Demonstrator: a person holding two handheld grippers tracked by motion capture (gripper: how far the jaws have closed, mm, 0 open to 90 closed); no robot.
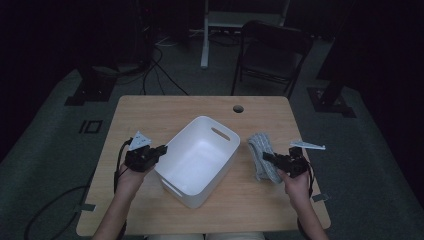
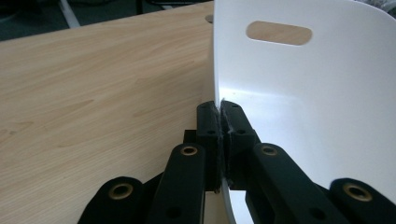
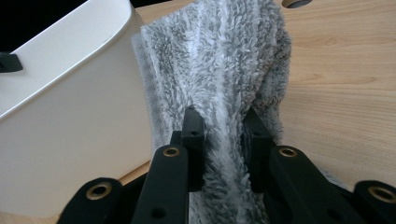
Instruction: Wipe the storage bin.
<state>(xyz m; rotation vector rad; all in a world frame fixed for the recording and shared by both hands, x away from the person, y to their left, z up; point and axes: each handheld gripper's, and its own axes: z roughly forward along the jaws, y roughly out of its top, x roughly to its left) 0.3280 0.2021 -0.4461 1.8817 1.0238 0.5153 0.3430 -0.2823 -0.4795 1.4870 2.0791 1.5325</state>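
White bin (image 1: 200, 160) beside towel (image 1: 262, 155) (wooden table (image 1: 165, 112))

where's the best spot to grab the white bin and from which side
Grip the thin upright wall of the white bin at its rim, from the left, one jaw inside and one outside. The wall is thin enough to pinch, and the left gripper is clamped on it exactly so. The cut-out handles at the ends would probably serve too.

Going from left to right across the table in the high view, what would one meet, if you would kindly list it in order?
left gripper → white bin → grey towel → right gripper
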